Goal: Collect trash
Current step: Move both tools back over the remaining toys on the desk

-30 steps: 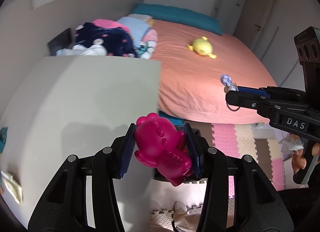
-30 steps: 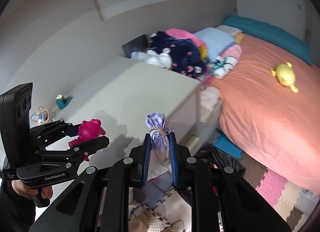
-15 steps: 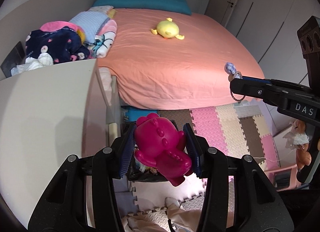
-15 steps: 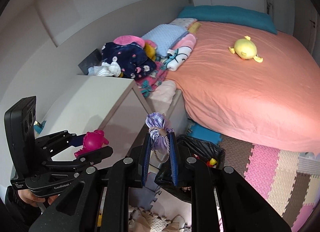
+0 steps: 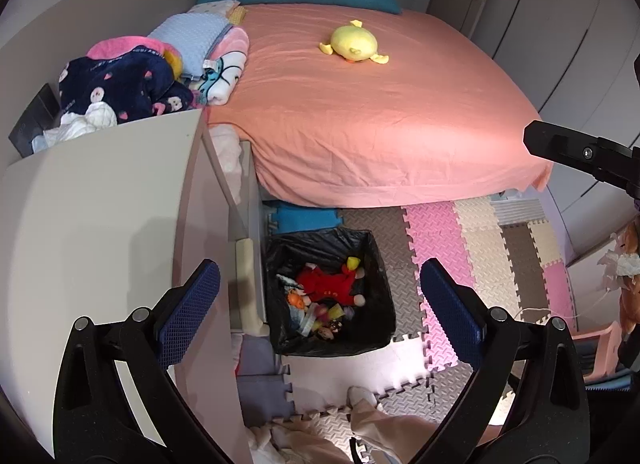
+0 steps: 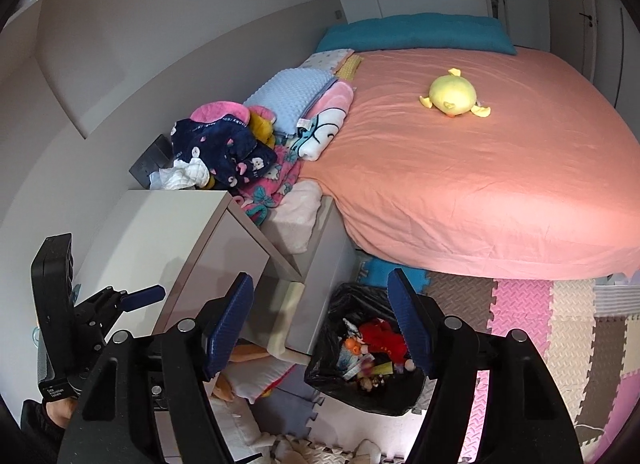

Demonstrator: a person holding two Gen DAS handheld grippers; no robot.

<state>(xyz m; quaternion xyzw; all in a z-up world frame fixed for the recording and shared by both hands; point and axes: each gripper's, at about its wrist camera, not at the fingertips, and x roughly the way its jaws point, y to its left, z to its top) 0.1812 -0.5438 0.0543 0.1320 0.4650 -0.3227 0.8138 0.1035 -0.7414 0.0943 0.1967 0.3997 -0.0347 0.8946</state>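
While both grippers hang spread and empty, the bed (image 5: 380,103) fills the room behind.
Below it, beside the white cabinet (image 5: 100,223), the black-lined bin (image 5: 380,328) holds the trash (image 5: 332,288); the left gripper (image 5: 320,304) and right gripper (image 6: 320,328) hover above it.

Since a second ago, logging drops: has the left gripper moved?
Yes. The left gripper swung from over the white cabinet rightward to above the black bin, jaws now open and empty.
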